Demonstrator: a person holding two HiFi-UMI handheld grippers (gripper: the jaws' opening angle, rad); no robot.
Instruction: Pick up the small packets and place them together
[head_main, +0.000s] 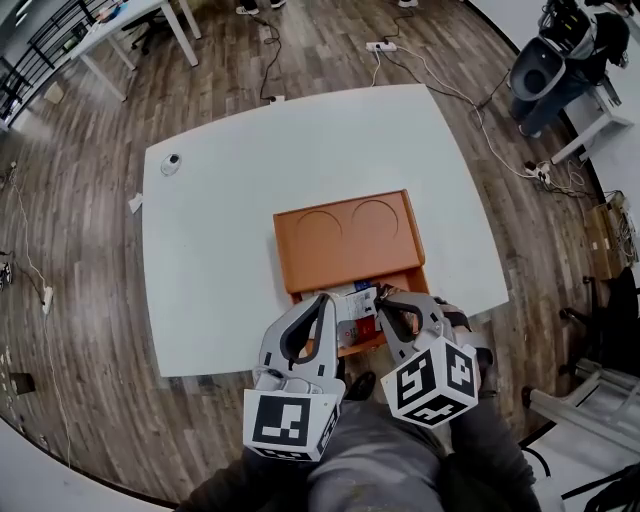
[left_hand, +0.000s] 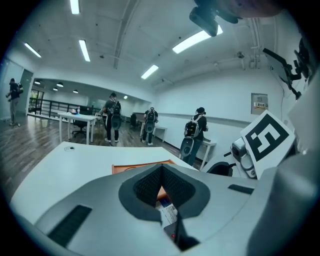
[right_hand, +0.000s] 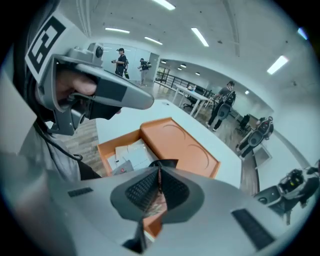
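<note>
Pinching the edge of a thin dark packet (right_hand: 161, 163), the right gripper (head_main: 384, 298) hangs with jaws closed over the orange tray (head_main: 345, 250) on the white desk (head_main: 220, 220). The left gripper (head_main: 325, 298) sits just beside it, jaws together and empty. The other packets (head_main: 356, 301) lie in the tray's near compartment.

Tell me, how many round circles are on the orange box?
2. Both sit on the orange box's flat top, side by side: left circle, right circle. None seems hidden.
</note>
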